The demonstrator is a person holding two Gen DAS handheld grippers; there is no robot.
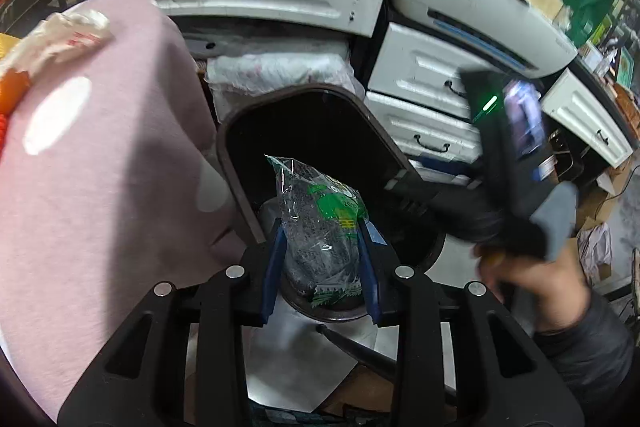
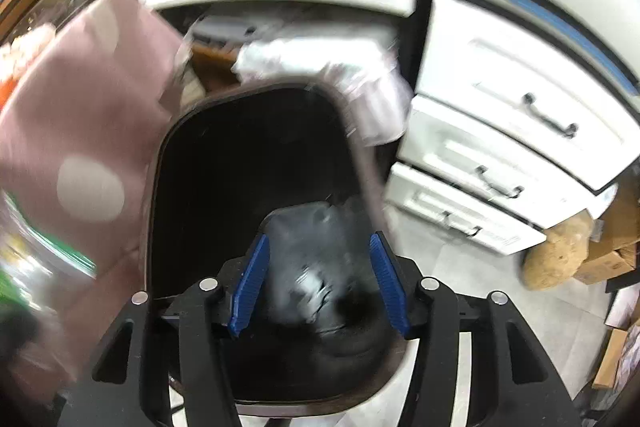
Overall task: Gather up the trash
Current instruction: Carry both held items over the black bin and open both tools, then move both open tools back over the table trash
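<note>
Both grippers over the trash bin (image 1: pixel 236 163).
My left gripper (image 1: pixel 322 259) clamps a clear green-printed wrapper (image 1: pixel 320 227); my right gripper (image 2: pixel 320 283) is spread apart, blurred grey trash (image 2: pixel 316 259) loose between its pads.

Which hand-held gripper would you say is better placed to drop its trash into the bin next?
Left. The left hand-held gripper clamps a clear green-printed bag over the dark bin; the right hand-held gripper looks open, its item blurred.

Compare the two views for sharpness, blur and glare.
Left wrist view: mostly sharp, the plastic bag crisp with small glints, only the other gripper smeared at right; right wrist view: blurred throughout, drawers streaked, a grey smear between the blue pads over the dark bin.
</note>
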